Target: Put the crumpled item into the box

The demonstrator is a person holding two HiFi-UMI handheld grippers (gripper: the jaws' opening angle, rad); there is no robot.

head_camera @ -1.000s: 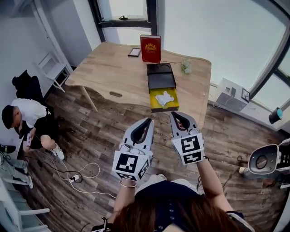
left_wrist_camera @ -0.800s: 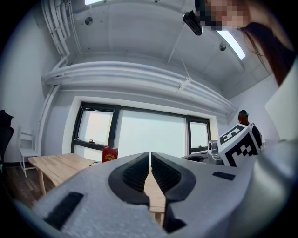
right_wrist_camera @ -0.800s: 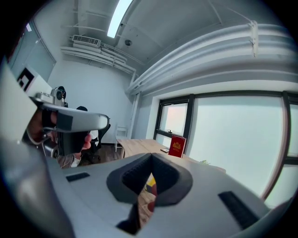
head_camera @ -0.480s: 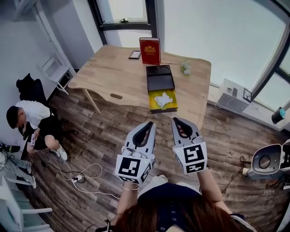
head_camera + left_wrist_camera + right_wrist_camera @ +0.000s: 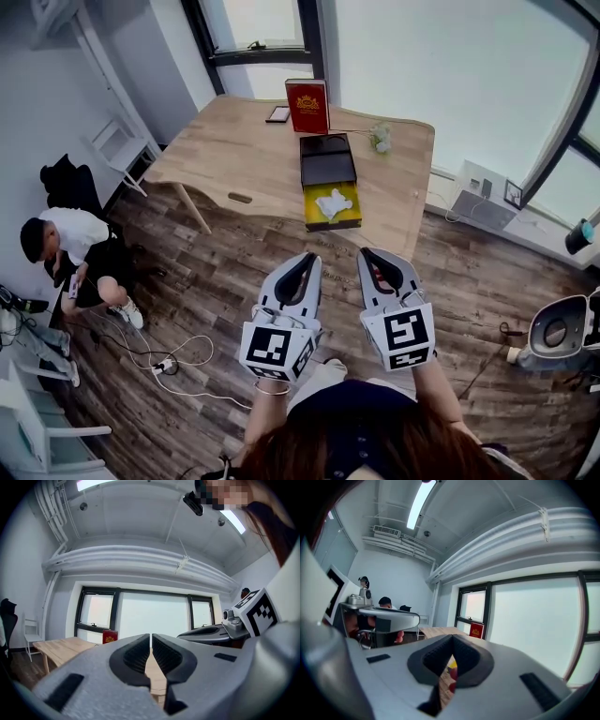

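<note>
A white crumpled item [image 5: 333,203] lies inside the yellow-lined open box [image 5: 354,219] near the front edge of the wooden table [image 5: 234,150]. The box's black half [image 5: 326,159] adjoins it on the far side. My left gripper [image 5: 301,263] and right gripper [image 5: 371,259] are both shut and empty, held side by side over the floor, well short of the table. In the left gripper view the jaws [image 5: 151,638] meet with only a hairline between them. The right gripper [image 5: 452,640] also shows its jaws pressed together.
A red box [image 5: 310,106] stands upright at the table's far edge, beside a dark phone [image 5: 278,113] and a small pale bunch [image 5: 380,141]. A person [image 5: 61,246] crouches on the floor at left. Cables [image 5: 173,359] lie on the floor. A white machine [image 5: 562,330] stands at right.
The view has drawn back from the table, so the box sits farther up the frame. Both grippers have dropped slightly lower in the view and remain shut.
</note>
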